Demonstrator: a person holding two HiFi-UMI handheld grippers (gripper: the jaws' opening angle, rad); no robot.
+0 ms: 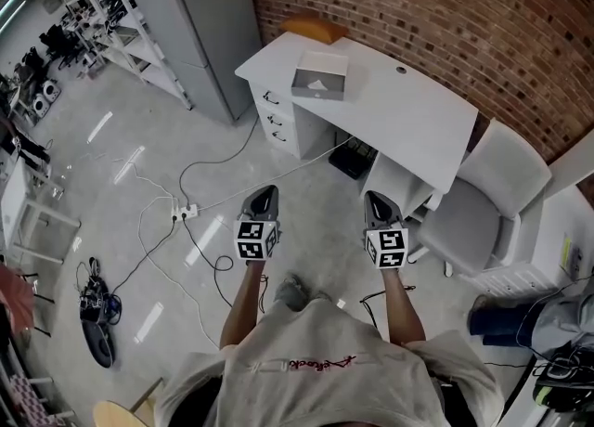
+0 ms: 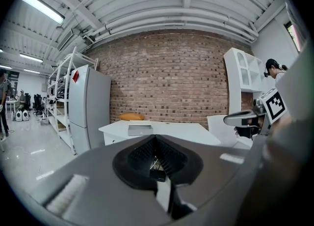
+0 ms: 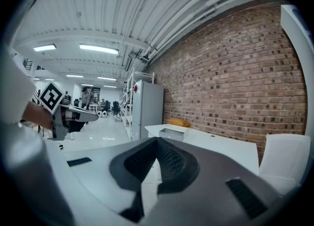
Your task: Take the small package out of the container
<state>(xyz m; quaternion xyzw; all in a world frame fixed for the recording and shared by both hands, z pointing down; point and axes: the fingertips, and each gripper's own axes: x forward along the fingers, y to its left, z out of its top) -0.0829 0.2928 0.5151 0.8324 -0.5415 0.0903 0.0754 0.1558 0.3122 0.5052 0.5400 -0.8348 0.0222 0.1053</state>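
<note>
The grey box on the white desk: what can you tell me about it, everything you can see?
The grey box is a shallow, open-topped square tray with low walls, plain grey outside and lighter within; its material cannot be told from here. It sits flat and upright near the left end of the white desk in the head view, close to an orange cushion-like object but apart from it. A pale item lies inside, too small to identify. Nothing else touches the box.

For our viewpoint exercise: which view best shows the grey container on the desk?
The head view: it looks down into the container, showing a white package inside. Both gripper views show only its outer wall, distant.
</note>
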